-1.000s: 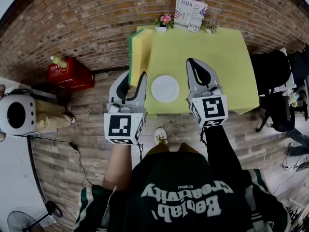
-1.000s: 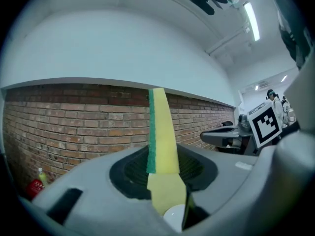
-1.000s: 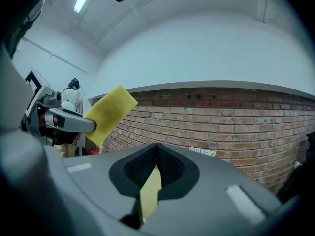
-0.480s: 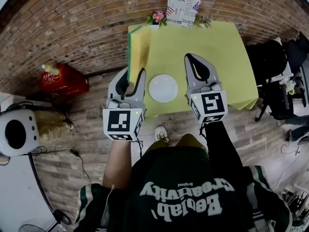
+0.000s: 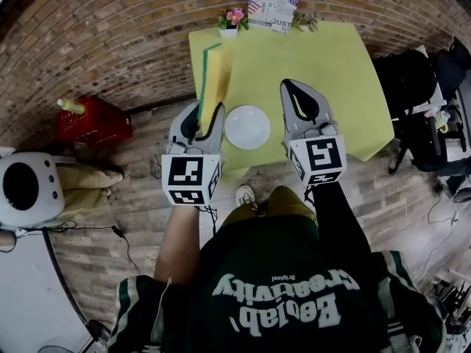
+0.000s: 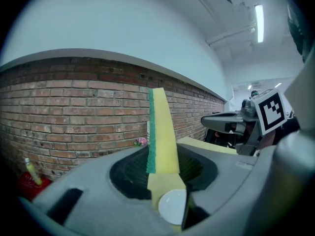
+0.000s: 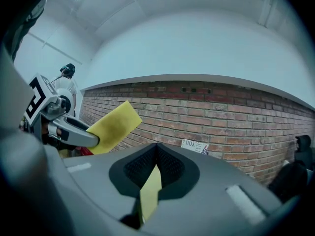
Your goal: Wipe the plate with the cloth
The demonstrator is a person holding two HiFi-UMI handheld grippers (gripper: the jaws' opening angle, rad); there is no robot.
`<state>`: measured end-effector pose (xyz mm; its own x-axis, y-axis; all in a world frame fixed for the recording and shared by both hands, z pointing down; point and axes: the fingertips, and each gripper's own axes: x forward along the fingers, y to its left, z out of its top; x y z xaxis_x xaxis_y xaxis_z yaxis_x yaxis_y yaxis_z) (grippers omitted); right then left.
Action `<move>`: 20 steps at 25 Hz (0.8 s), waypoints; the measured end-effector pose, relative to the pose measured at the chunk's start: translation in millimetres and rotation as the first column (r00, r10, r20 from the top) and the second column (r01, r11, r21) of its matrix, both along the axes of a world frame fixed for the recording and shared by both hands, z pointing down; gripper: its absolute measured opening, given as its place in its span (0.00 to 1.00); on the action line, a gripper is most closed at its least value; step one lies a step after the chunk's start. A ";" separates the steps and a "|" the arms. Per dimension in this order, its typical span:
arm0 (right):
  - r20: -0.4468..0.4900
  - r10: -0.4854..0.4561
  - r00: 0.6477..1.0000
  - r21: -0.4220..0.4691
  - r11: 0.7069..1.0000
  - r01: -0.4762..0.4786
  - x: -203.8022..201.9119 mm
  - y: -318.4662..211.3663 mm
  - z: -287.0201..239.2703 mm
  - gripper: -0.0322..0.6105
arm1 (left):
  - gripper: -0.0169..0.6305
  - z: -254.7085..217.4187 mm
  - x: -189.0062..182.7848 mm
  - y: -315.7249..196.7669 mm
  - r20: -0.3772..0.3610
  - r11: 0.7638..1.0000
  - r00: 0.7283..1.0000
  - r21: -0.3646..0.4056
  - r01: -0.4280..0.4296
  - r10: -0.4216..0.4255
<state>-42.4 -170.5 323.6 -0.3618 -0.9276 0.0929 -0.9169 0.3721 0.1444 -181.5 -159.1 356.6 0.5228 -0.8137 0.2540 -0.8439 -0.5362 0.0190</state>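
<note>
A white plate (image 5: 247,126) lies near the front edge of the yellow-green table (image 5: 331,65). My left gripper (image 5: 200,118) is shut on the cloth, a yellow sponge pad with a green side (image 5: 213,76), which stands upright over the table's left edge, left of the plate. In the left gripper view the cloth (image 6: 161,136) rises between the jaws and the plate (image 6: 173,206) shows below it. My right gripper (image 5: 294,88) hovers right of the plate, shut with nothing in it. The right gripper view shows the cloth (image 7: 114,124) at the left.
A flower pot (image 5: 234,17), a printed sign (image 5: 274,4) and a small plant (image 5: 305,22) stand at the table's far edge by the brick wall. A red crate (image 5: 92,120) sits on the floor at the left, a white appliance (image 5: 26,190) nearer, and dark chairs and bags (image 5: 419,101) at the right.
Both grippers have shifted slightly toward the table; the cloth in the left gripper now stands over the table's left edge. The plate has not moved.
</note>
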 end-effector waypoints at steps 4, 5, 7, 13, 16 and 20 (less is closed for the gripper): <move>0.008 0.012 1.000 -0.008 1.000 -0.012 4.6 -2.9 5.9 0.07 | 0.24 19.0 6.4 0.6 0.024 0.998 1.000 -0.060 -0.015 0.016; 0.010 0.012 1.000 -0.013 1.000 -0.012 5.4 -3.6 8.3 0.07 | 0.24 22.7 7.8 0.8 0.028 0.997 0.999 -0.072 -0.016 0.018; 0.012 0.009 1.000 -0.022 1.000 -0.009 6.6 -5.7 13.1 0.07 | 0.24 29.9 11.5 0.5 0.036 0.995 0.999 -0.094 -0.019 0.022; -0.006 0.006 1.000 -0.035 0.999 -0.006 19.3 -20.8 18.6 0.07 | 0.24 55.2 29.1 -1.7 0.077 0.985 0.996 -0.166 -0.039 0.052; -0.006 0.006 1.000 -0.037 0.999 -0.006 26.3 -32.1 18.0 0.07 | 0.24 68.2 39.8 -5.7 0.099 0.978 0.993 -0.202 -0.047 0.068; -0.008 0.004 1.000 -0.053 0.999 -0.004 31.7 -40.2 23.0 0.07 | 0.24 87.9 57.2 -8.7 0.113 0.963 0.988 -0.262 -0.070 0.102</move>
